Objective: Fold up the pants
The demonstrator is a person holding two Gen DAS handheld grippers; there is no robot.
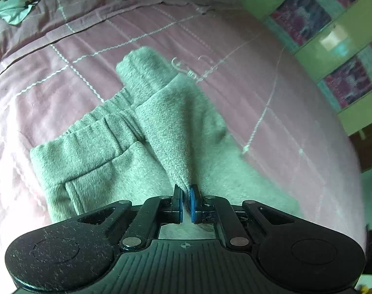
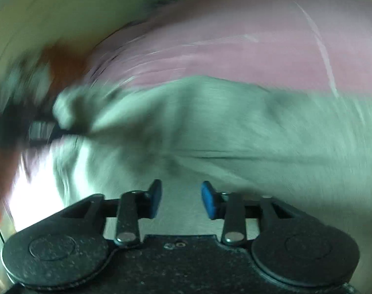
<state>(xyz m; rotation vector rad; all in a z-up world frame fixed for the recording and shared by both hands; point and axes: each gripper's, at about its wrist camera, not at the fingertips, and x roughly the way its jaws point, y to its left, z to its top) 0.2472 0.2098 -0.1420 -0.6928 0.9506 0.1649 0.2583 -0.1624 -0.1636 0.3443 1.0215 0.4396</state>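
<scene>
- Pinching a raised fold of the pants (image 1: 176,132) between the blue pads (image 1: 178,204), our left gripper (image 1: 185,204) is clamped tight on the cloth; the fabric climbs from the bedspread (image 1: 271,127) into the jaws like a small tent.
- We see the pants lying on the pink quilted bedspread, waistband (image 1: 95,125) to the left of the pinch and a pocket seam (image 1: 87,186) near the gripper body; a rolled part reaches toward the far side.
- In the right wrist view, which is badly smeared, our right gripper (image 2: 181,199) hangs over the grey cloth with its jaws apart and nothing between them; the pads do not press on the fabric.
- We judge the fabric a soft, fleecy knit, light and limp; it will sag and drape from any single hold rather than keep a line; it is not fragile, and the nap should give the pads good purchase.
- We judge the best holds to be at thick, stitched places, the waistband or a hem, where layers bunch and will not slip apart; a mid-panel pinch lifts only the top layer.
- We think a second hold by the right gripper, well apart from the left, would keep the fold edge straight; one-handed dragging risks wrinkling the layers beneath.
</scene>
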